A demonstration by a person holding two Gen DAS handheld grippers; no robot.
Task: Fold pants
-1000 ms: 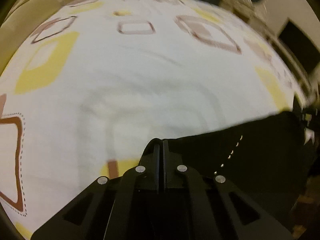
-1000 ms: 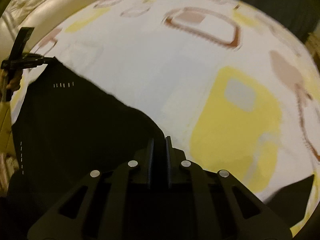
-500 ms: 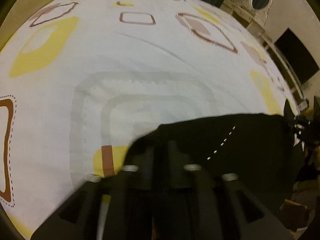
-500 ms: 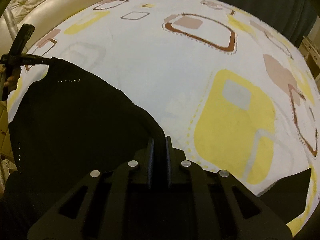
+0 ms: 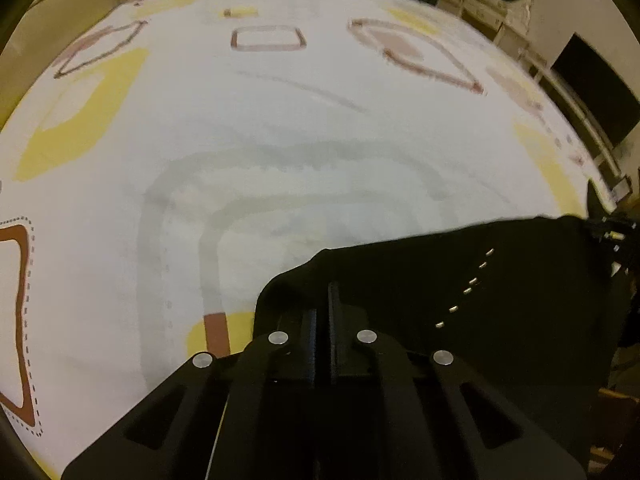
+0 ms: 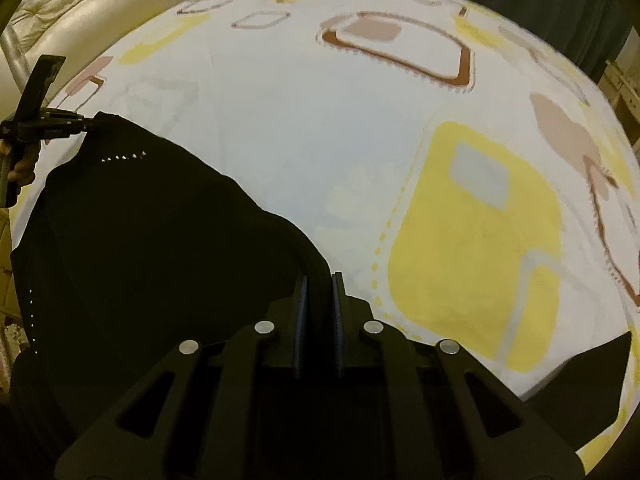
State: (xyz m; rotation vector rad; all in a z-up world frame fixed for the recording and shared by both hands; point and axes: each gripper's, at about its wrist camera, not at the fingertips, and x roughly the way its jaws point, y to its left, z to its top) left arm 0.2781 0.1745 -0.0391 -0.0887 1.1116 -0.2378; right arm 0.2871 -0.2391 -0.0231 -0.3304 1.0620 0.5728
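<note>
Pants (image 6: pixel 152 264) — pinched in both hand-held grippers, stretched between them.

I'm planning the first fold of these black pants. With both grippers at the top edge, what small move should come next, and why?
Probably carry both corners forward together over the bedsheet. The left gripper and right gripper each look shut on a corner of the pants, the edge hangs between them, and open sheet lies ahead.
</note>
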